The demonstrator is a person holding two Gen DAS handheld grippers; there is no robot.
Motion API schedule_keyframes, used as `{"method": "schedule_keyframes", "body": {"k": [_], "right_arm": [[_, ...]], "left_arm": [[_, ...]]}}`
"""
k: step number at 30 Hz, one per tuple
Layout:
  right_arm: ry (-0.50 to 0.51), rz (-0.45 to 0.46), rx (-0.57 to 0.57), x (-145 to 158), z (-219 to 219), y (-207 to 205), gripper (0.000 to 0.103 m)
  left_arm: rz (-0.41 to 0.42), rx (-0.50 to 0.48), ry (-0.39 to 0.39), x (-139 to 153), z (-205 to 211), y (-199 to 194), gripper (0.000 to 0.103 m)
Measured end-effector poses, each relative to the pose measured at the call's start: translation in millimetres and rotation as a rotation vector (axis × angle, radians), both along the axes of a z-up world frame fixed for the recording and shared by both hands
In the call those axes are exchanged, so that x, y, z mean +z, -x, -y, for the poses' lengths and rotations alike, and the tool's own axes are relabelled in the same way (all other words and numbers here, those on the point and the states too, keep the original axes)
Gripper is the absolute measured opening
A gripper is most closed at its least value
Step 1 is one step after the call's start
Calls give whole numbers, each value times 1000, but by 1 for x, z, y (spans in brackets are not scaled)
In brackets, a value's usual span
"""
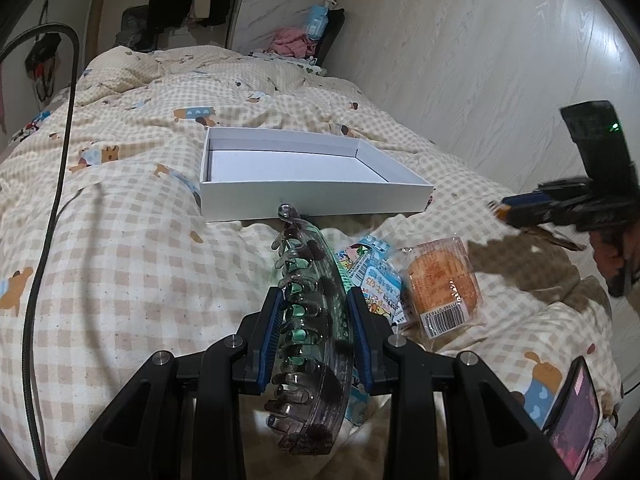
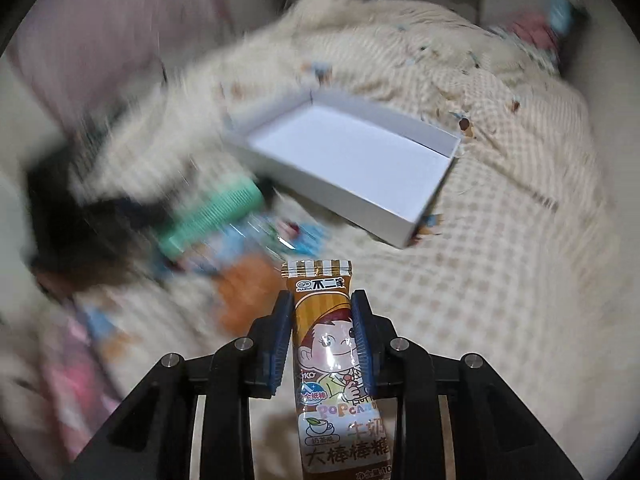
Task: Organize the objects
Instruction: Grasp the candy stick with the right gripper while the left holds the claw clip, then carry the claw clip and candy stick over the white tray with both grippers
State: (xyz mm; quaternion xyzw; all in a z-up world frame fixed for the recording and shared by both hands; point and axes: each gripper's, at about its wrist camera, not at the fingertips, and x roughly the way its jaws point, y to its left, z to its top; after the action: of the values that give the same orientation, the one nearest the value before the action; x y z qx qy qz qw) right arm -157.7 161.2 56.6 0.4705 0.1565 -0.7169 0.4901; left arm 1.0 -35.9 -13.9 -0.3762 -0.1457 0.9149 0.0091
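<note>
My left gripper [image 1: 314, 296] is shut on a clear green-and-dark hair claw clip [image 1: 308, 264], which sticks out forward between the blue pads, above the checked quilt. An open white box [image 1: 316, 200] lies on the bed just beyond the clip's tip. In the right wrist view my right gripper [image 2: 322, 300] is shut on a brown lollipop packet [image 2: 324, 344] with a cartoon face. The white box [image 2: 340, 196] is ahead of it and slightly right. The rest of that view is blurred. The right gripper [image 1: 504, 210] also shows at the right edge of the left wrist view.
A wrapped orange bun [image 1: 444, 284] and a blue snack packet [image 1: 376, 276] lie on the quilt right of the clip. A phone [image 1: 576, 420] leans at the lower right. A black cable [image 1: 52, 208] runs down the left side. A wall borders the bed on the right.
</note>
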Motion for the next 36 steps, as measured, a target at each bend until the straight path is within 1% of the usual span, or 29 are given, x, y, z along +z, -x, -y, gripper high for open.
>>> {"method": "schedule_keyframes", "body": {"k": [2,4,6,8,12,14,15,16,18,21,26,29,31,32,36], "right_arm": [[89,98,-46,-4,-1,-1,31],[203,189,-92,-8,-8,1,31],[266,212,-113,-13,-10,-2,31],[316,231,-106,-20,-11,-7,31],[369,260,-139,-33,-15,-6,31],[375,260,-157,-39,-18,-6,31],[373,232,-159,-41,-19,-9,31],[359,174,-163,-44,-19,-14,31],[311,94,-179,-50,-14,-23,31],[277,38,-193,-56,-10,-30,31],[311,44,-218,-55,-19,-25,31],[281,60,-223,-55,-17,-23,31],[236,59,-228,-56,-12,-22,31],[234,62,-214,-54,-11,-22,31],[276,108,-153,-35,-8,-9,31]], "left_arm": [[-3,0,-1,0,0,0,36],[-3,1,-3,0,1,0,36],[-2,1,-4,0,1,0,36],[-14,-6,-14,1,2,-1,36],[-20,-3,-32,2,4,-2,35],[-11,0,-30,1,3,0,36],[-10,0,-28,1,3,0,36],[-8,-1,-28,1,3,1,36],[-5,-1,-32,0,3,1,35],[1,2,-33,0,4,1,35],[3,3,-33,0,4,2,36],[-4,37,-60,3,8,-2,35],[-26,68,-74,9,14,-8,35],[-35,93,-72,14,17,-9,35],[-55,113,-67,37,28,-2,35]]}}
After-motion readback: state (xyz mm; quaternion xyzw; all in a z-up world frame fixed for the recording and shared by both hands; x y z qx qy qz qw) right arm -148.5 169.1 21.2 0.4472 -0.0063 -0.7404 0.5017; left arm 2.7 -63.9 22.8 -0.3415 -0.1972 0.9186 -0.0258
